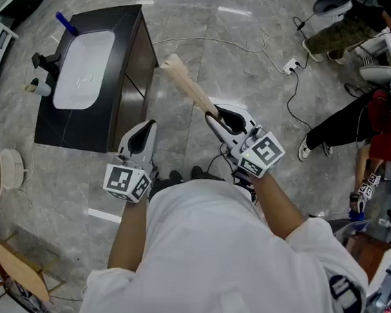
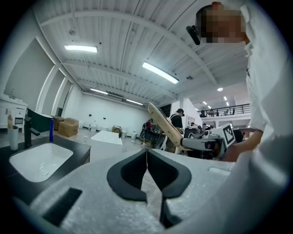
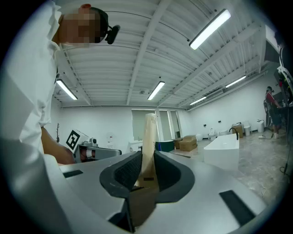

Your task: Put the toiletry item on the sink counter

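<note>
Gripping tan toiletry stick by its base in right tongs, aimed toward the bench at eleven o'clock for delivery; keeping left tongs closed, empty.

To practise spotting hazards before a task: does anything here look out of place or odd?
The long beige item, clamped in the right gripper, juts over the floor, away from the sink counter. A white power strip and cable lie loose there.

Head view looks steeply down; left gripper view shares the sink.
</note>
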`<state>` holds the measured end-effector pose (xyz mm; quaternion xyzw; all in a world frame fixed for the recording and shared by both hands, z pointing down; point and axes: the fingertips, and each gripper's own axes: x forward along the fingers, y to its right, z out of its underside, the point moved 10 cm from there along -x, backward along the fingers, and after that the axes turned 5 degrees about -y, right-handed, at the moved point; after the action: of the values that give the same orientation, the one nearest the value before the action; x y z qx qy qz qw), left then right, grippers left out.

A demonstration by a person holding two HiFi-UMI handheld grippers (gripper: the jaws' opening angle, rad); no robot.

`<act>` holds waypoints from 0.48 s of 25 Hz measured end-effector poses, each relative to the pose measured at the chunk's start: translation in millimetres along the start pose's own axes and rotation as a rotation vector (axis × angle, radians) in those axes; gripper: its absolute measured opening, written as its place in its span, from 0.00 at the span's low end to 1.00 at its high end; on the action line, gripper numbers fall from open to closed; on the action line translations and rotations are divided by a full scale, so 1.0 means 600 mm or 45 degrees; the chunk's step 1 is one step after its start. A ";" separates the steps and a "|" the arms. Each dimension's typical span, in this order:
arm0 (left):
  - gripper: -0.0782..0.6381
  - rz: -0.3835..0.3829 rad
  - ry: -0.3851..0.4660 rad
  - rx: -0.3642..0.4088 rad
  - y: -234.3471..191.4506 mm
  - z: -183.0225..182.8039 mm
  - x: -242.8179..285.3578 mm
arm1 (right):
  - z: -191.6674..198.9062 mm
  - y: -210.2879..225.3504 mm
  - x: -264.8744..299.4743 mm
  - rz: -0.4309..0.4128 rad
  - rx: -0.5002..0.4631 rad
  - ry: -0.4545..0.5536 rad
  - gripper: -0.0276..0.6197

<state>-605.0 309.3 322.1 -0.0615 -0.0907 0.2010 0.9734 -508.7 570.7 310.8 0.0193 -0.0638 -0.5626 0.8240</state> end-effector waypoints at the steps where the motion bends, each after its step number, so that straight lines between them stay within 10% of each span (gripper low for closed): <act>1: 0.13 -0.008 0.001 0.003 0.002 0.000 -0.003 | 0.002 0.000 -0.005 0.009 0.011 -0.002 0.18; 12: 0.13 -0.023 -0.007 -0.029 0.032 0.008 -0.011 | 0.012 0.009 -0.040 0.037 0.075 -0.002 0.18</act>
<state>-619.4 324.7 322.7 -0.0714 -0.0962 0.1913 0.9742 -513.4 595.1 316.2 0.0423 -0.0811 -0.5486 0.8311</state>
